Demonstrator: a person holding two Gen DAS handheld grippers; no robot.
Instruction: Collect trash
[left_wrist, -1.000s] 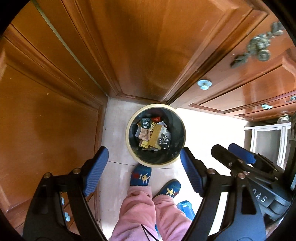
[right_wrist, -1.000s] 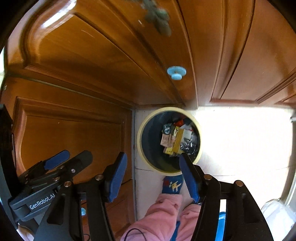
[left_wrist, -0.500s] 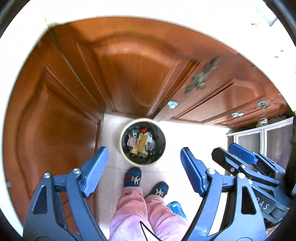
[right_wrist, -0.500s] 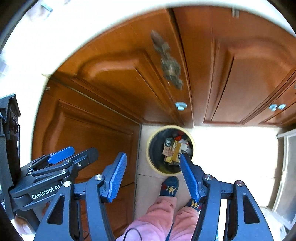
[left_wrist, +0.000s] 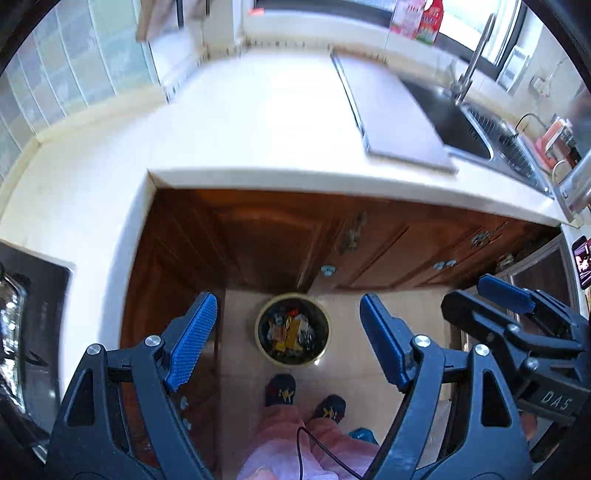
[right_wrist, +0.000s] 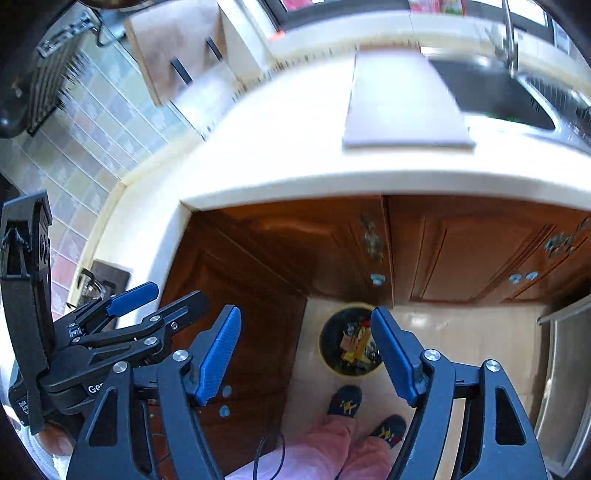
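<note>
Change: a second ago both views sat close over the bin (left_wrist: 293, 329); now they are high, and the counter (left_wrist: 236, 122) and sink (left_wrist: 458, 122) show.
Meaning: probably a drop is done and more trash is sought up top; none shows on the counter.
Left gripper (left_wrist: 288, 341): jaws wide apart, holding nothing.
Right gripper (right_wrist: 306, 353): jaws wide apart, empty.
Bin: on the floor, near the cabinets (left_wrist: 266, 240) at the inner corner, just ahead of the slippers (left_wrist: 280, 390).
Axis: upright, mouth up; wrappers (left_wrist: 290, 332) inside.
</note>
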